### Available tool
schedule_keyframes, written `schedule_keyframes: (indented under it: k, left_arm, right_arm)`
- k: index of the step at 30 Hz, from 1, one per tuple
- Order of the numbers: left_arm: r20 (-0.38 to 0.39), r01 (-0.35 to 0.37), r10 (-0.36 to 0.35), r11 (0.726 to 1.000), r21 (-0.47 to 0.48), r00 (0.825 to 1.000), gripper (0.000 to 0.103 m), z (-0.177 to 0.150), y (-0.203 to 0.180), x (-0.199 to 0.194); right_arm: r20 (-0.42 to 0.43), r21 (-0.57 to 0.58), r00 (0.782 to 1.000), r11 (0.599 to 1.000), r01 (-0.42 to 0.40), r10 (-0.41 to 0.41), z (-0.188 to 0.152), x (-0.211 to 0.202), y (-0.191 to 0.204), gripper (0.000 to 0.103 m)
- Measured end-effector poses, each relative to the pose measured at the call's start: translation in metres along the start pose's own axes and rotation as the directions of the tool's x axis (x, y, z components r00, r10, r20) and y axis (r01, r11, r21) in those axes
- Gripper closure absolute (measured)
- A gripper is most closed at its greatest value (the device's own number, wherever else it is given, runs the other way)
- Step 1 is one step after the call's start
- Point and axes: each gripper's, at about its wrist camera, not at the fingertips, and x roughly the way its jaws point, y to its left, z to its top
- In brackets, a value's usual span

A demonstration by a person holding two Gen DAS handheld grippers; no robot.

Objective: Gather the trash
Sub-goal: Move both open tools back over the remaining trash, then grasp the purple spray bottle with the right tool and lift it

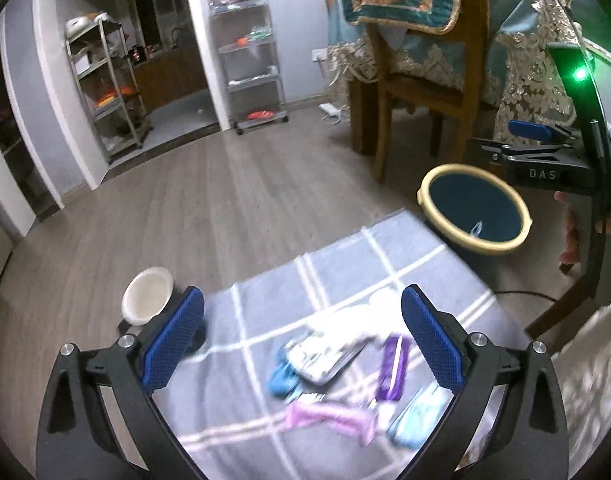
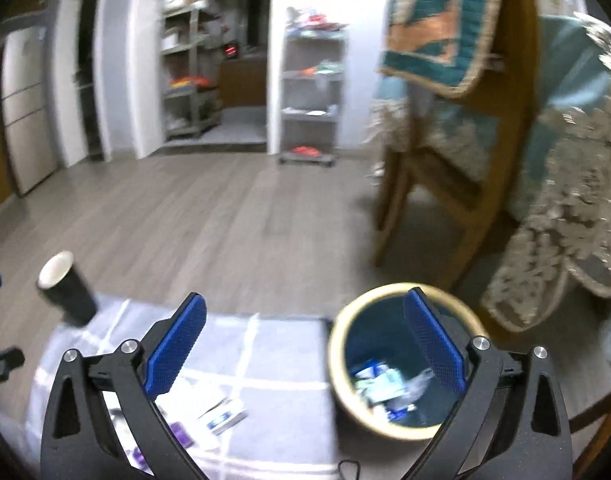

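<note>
- Trash [image 1: 325, 364] lies scattered on the grey checked cloth [image 1: 345, 264] of my worktop: a purple wrapper [image 1: 392, 368], a pink wrapper [image 1: 329, 420], a light blue packet [image 1: 415, 416], a darker blue piece [image 1: 281, 380] and white packets in the middle. All of it is blurred, so I cannot read any labels.
- My left gripper [image 1: 301, 344] hangs above that pile with its blue pads spread wide and nothing between them.
- My right gripper [image 2: 305, 344] is also released and empty. It sits over the edge of the worktop, its right finger in front of the bin's opening.
- The bin [image 2: 337, 360] is dark teal with a cream rim and stands just beside the worktop's far right corner. Inside I see several wrappers [image 2: 381, 388], white and blue, lying at the bottom.
- A black paper cup [image 2: 65, 292] with a white inside stands tilted at the far left corner of the cloth.
- From the left wrist view, the right gripper shows at the right edge, beyond the bin, with a hand [image 1: 573, 236] on its handle.
- A wooden chair [image 1: 417, 92] with a teal cushion stands behind the bin, next to a table draped in teal and gold cloth [image 1: 537, 80].
</note>
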Motion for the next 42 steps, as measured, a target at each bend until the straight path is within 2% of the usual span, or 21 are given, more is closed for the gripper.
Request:
schedule_keyframes:
  k: [3,5,8,11,15,17,19,23,29,33,38,40,42]
  left_arm:
    - [-0.026,-0.013,0.012,0.999,-0.035,1.0,0.006,-0.017,0.017,0.001]
    - [-0.046,-0.016,0.014,0.998,-0.055,0.999,0.006,-0.023,0.025,0.008]
    - [-0.07,-0.001,-0.004,0.998,-0.07,0.998,0.006,-0.03,0.032,0.018]
    - [-0.092,-0.031,0.028,0.999,-0.041,0.995,0.006,-0.035,0.036,0.03]
    - [-0.151,-0.027,0.016,0.997,-0.07,0.988,0.006,-0.043,0.04,0.049]
    - [-0.171,-0.065,0.053,0.996,-0.063,0.984,0.006,-0.045,0.044,0.057]
    - [-0.159,-0.081,0.068,0.994,-0.072,0.985,0.006,-0.043,0.049,0.057]
    - [-0.135,-0.051,0.031,0.987,-0.154,0.99,0.006,-0.036,0.058,0.053]
    - [-0.146,-0.067,0.045,0.987,-0.143,0.988,0.006,-0.038,0.056,0.056]
    - [-0.156,-0.071,0.046,0.985,-0.158,0.987,0.006,-0.039,0.06,0.057]
    - [-0.163,-0.065,0.037,0.983,-0.171,0.986,0.006,-0.04,0.061,0.059]
    - [-0.17,-0.065,0.037,0.984,-0.164,0.985,0.006,-0.041,0.059,0.061]
    - [-0.179,-0.061,0.033,0.986,-0.155,0.983,0.006,-0.042,0.057,0.064]
  right_arm:
    - [-0.053,-0.011,0.996,0.997,-0.073,0.073,-0.009,-0.001,0.025,0.005]
    - [-0.1,0.024,0.986,0.991,-0.134,0.136,-0.019,0.0,0.038,0.005]
    - [-0.17,0.06,0.968,0.983,-0.175,0.182,-0.037,0.007,0.058,0.005]
    - [-0.23,0.078,0.954,0.981,-0.177,0.19,-0.053,0.017,0.071,0.005]
    - [-0.31,0.047,0.939,0.989,-0.139,0.147,-0.069,0.032,0.082,0.005]
    - [-0.342,0.071,0.928,0.989,-0.129,0.145,-0.075,0.037,0.081,0.006]
    - [-0.37,0.102,0.916,0.987,-0.127,0.156,-0.084,0.04,0.084,0.007]
    - [-0.438,0.098,0.882,0.985,-0.143,0.172,-0.107,0.052,0.103,0.009]
    - [-0.5,0.041,0.855,0.99,-0.135,0.137,-0.132,0.07,0.13,0.024]
    - [-0.54,0.09,0.826,0.987,-0.135,0.162,-0.144,0.084,0.129,0.036]
    - [-0.567,0.156,0.796,0.976,-0.15,0.212,-0.154,0.096,0.128,0.038]
    - [-0.578,0.196,0.777,0.967,-0.164,0.249,-0.158,0.102,0.129,0.043]
    - [-0.576,0.211,0.775,0.963,-0.169,0.262,-0.158,0.104,0.129,0.054]
